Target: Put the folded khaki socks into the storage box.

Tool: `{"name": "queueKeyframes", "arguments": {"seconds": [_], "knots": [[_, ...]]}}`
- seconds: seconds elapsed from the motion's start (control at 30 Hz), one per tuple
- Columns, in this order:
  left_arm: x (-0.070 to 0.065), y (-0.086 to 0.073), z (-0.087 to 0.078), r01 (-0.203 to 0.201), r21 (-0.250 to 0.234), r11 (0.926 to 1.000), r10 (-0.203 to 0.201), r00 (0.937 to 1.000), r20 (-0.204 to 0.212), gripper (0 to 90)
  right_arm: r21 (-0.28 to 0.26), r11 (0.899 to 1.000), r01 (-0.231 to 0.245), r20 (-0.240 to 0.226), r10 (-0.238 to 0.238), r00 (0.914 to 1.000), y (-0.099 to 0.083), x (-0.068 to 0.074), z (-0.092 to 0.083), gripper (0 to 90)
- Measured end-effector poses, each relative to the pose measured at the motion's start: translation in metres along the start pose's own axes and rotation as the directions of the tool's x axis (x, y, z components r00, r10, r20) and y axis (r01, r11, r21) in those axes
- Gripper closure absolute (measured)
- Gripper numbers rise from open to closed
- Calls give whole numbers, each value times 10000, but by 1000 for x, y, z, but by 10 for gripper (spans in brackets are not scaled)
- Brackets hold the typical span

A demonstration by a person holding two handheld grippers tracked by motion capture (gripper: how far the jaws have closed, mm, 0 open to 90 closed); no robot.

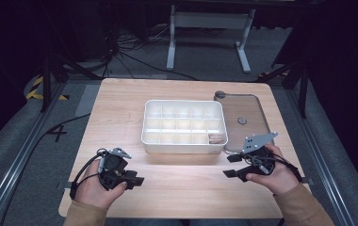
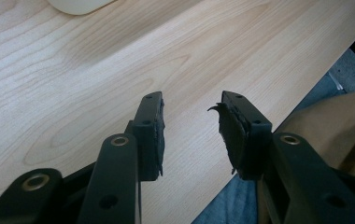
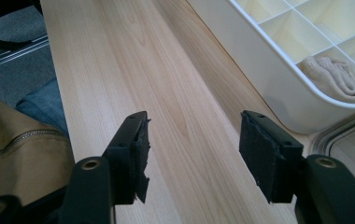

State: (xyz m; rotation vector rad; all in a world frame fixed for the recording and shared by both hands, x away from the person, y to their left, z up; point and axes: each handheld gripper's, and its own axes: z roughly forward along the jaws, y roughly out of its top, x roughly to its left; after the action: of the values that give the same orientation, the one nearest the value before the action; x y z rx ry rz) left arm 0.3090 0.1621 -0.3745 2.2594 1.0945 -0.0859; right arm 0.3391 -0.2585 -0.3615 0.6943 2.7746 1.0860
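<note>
The left gripper hovers over bare worktop, fingers wide with nothing between them. The right gripper likewise has its fingers wide and empty; just beyond them stands the tray, a rolled cloth in its near corner compartment.

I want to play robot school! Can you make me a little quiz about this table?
1. True or false: the rolled beige cloth lies in a corner compartment of the white tray.
2. What lies on the table to the right of the tray? A) clear lid B) a cup C) a book
3. Is anything between the jaws of the left gripper or the right gripper?

Key: 1 true; 2 A; 3 no, both are open over bare wood.
</note>
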Motion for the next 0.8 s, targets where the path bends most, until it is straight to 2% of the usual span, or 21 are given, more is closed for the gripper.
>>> {"name": "queueKeyframes", "arguments": {"seconds": [0.1, 0.2, 0.27, 0.3, 0.4, 0.57, 0.8], "knots": [[0, 0, 1, -137, -66, 9999, 136, 9999, -24, 585, 27, 10000, 23, -79, -22, 10000, -6, 2, 6, 447], [1, -1, 3, -264, -263, 9993, 263, 9997, -6, 559, -260, 9996, -121, -94, 119, 9999, -13, 0, 9, 446], [1, -1, 4, -273, -304, 9992, 275, 9996, 68, 549, -7, 9999, -122, -78, 122, 9999, -16, 0, 12, 445], [2, -1, 5, -323, -355, 9988, 324, 9995, 45, 544, -93, 9999, -78, -19, 78, 10000, -18, -1, 13, 440], [3, -1, 6, -368, -311, 9988, 370, 9993, 64, 541, -271, 9996, -88, 16, 88, 10000, -24, -2, 17, 428], [2, 0, 8, -497, -181, 9986, 500, 9986, 185, 537, -202, 9998, -79, 225, 83, 9997, -35, -3, 26, 424], [2, 0, 10, -558, 58, 9984, 556, 9982, 208, 541, 42, 9999, -102, 159, 102, 9998, -49, -2, 42, 429]]}}
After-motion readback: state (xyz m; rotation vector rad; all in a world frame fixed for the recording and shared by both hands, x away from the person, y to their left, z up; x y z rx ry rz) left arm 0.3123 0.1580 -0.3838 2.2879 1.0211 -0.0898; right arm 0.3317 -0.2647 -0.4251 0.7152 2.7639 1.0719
